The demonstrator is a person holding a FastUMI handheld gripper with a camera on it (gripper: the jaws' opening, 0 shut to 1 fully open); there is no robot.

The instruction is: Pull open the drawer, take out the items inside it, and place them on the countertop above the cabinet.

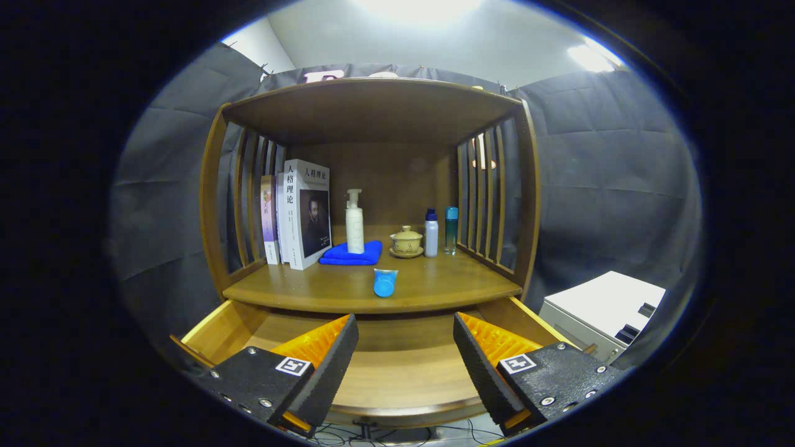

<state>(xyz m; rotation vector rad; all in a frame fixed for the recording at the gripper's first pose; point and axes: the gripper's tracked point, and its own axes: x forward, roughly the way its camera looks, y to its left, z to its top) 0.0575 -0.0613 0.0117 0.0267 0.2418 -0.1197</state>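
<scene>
Booth with dark cloth walls, wooden cabinet (372,186) centre frame. Hand-held gripper (405,363) at bottom centre, fingers spread wide, holding nothing, hovering over the pulled-out drawer (397,366); the visible drawer floor looks bare. Blue cup (385,282) lies on the countertop (435,288) just beyond the fingers, near its front edge. Judgement: check the drawer's hidden rear before stopping. Behind: books (298,214), pump bottle (354,221) on blue cloth (351,253), lidded teacup (407,241), two bottles (440,231).

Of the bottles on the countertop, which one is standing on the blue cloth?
The tall white pump bottle. It stands on the folded blue cloth; the two small bottles stand on bare wood right of the lidded cup.
</scene>
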